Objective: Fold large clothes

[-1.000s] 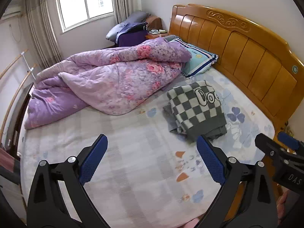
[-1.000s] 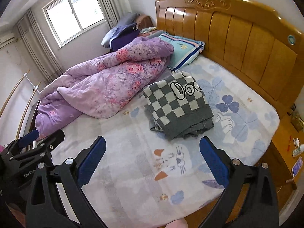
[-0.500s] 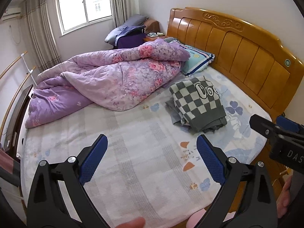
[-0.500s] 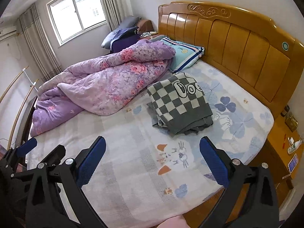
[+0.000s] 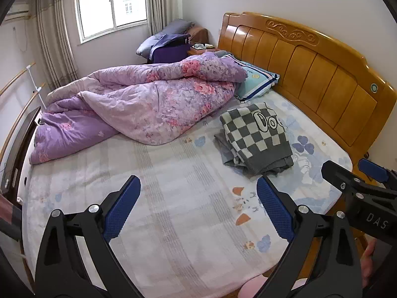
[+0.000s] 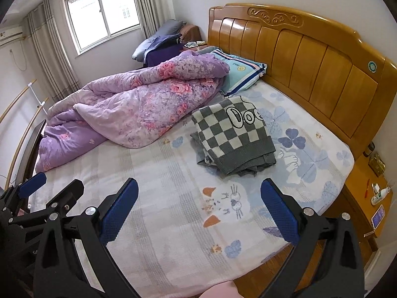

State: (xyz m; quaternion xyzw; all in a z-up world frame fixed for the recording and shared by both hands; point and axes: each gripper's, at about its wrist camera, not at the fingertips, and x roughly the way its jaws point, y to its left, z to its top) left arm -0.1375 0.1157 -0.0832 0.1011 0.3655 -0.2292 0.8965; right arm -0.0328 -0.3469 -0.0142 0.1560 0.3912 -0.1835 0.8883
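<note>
While above bed (image 5: 173, 223), left gripper (image 5: 198, 208), right gripper (image 6: 198, 206) jaws wide, empty.

Soft daylight comes from the window (image 5: 111, 5) — its panes are blown out to near white in both views. The wooden headboard (image 6: 310, 57) facing it carries pale glare streaks on its varnished panels. Shadows around the window are faint and diffuse. Focus is sharp throughout — but fisheye distortion bends the headboard's rim, and black vignette fills the frame corners.
</note>
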